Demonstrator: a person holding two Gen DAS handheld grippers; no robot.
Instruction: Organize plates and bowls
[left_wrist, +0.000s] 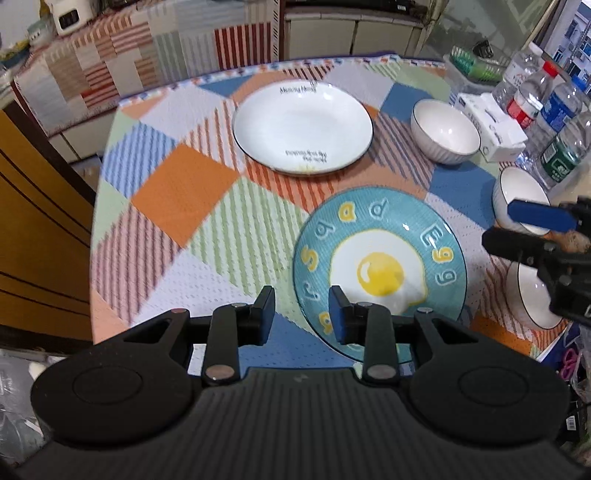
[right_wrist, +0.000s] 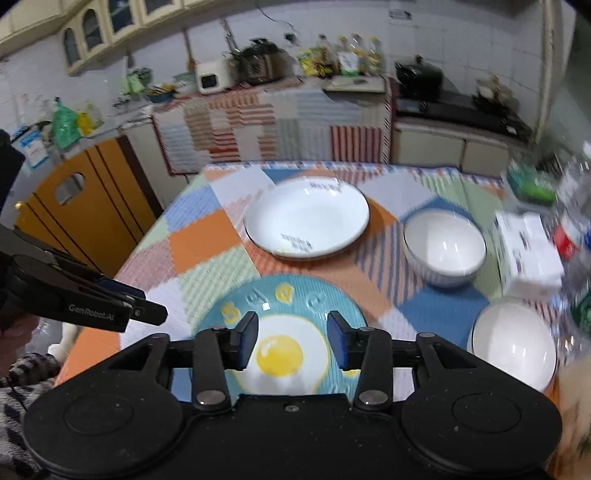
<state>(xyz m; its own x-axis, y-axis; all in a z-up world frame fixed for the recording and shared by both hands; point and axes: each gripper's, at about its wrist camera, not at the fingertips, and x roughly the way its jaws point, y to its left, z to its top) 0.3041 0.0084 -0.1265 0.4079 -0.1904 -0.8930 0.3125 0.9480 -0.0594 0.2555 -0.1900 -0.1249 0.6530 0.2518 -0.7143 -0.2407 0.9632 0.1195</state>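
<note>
A blue plate with a fried-egg picture (left_wrist: 380, 273) (right_wrist: 314, 299) lies on the patchwork tablecloth near the front edge. Behind it sits a white plate with lettering (left_wrist: 303, 125) (right_wrist: 306, 218). White bowls stand to the right: one far (left_wrist: 445, 131) (right_wrist: 443, 247), one nearer (left_wrist: 517, 199) (right_wrist: 513, 343), and another (left_wrist: 535, 299) partly hidden behind my right gripper. My left gripper (left_wrist: 301, 306) (right_wrist: 147, 308) hovers open over the egg plate's left rim, nothing between its pads. My right gripper (right_wrist: 291, 332) (left_wrist: 517, 230) hangs open above the egg plate, also holding nothing.
Several water bottles (left_wrist: 546, 110), a white box (left_wrist: 495, 125) (right_wrist: 528, 251) and a green container (left_wrist: 476, 64) crowd the table's right side. An orange wooden panel (left_wrist: 37, 229) (right_wrist: 85, 206) stands off the left edge. A cloth-covered kitchen counter (right_wrist: 273, 122) runs behind.
</note>
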